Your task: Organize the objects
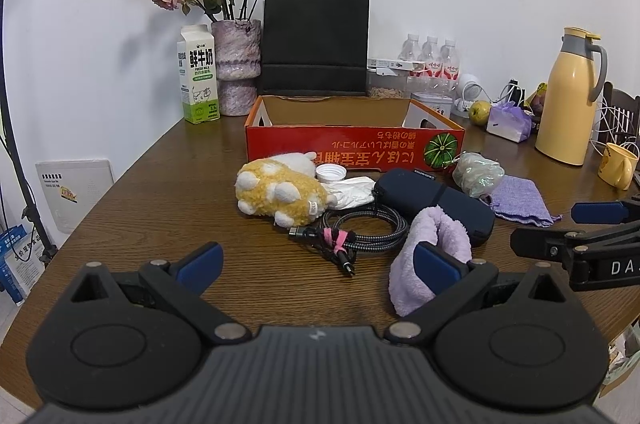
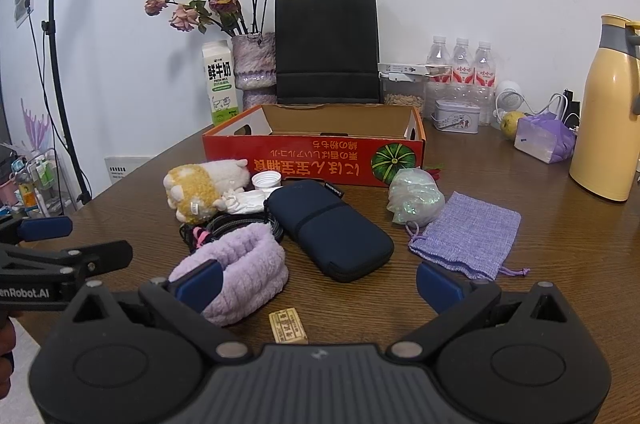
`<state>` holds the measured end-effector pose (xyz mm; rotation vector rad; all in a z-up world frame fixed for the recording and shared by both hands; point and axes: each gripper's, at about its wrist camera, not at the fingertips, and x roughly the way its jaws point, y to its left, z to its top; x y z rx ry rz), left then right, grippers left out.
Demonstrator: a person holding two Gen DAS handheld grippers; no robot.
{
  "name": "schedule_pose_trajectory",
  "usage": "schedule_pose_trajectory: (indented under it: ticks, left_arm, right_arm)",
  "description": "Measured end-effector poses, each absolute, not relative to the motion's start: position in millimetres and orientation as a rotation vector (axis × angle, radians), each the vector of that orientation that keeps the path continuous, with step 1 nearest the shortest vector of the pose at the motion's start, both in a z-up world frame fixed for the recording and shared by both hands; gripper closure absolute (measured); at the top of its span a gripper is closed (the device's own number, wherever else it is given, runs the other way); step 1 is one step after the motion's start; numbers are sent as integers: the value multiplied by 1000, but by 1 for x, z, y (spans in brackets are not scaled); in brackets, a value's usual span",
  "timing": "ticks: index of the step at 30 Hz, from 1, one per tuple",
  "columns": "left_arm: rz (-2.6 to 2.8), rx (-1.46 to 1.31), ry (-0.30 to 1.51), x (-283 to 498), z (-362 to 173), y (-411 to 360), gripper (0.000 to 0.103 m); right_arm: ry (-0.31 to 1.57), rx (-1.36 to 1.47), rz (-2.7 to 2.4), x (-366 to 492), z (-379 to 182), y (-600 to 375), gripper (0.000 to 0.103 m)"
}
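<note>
Both hand-held grippers, left [image 1: 316, 262] and right [image 2: 318, 282], hang wide and empty over the tabletop [image 1: 160, 192]. Cable [image 1: 360, 224] lies against the headband [image 2: 236, 272] before the box [image 2: 312, 160]; snagging could drag both.

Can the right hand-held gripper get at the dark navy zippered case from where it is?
Probably yes. The right hand-held gripper is wide open and empty, and the dark navy zippered case lies just ahead on bare brown wooden table. Only the fluffy lilac headband crowds its left side.
</note>
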<state>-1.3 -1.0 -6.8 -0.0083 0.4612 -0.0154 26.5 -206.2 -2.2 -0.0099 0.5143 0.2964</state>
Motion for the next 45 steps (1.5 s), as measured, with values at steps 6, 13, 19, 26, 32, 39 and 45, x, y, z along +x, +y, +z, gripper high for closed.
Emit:
schedule_pose_trajectory:
  ticks: [6,13,19,26,32,39,45]
  left_arm:
    - [-19,-12,463,-2,-7,0,0]
    - [-31,-13,470,0,-9,-1,0]
    - [-32,-13,471,-1,-10,-2,0]
    - [-34,-13,471,-1,-11,-1,0]
    - [-33,-11,471,-1,-11,-1,0]
    - [-32,-11,471,-1,-11,-1,0]
    - [-32,-11,471,-1,-11,-1,0]
  right_arm:
    - [515,-9,297,26,-2,-207,0]
    - [517,-8,295,25,-4,-207,0]
    - [517,-8,296,26,-4,-207,0]
    - [517,-8,296,26,-3,-207,0]
    - [517,-9,296,25,-3,-207,0]
    - [517,-9,296,26,-2,-207,0]
    - [515,-12,296,25,-2,-207,0]
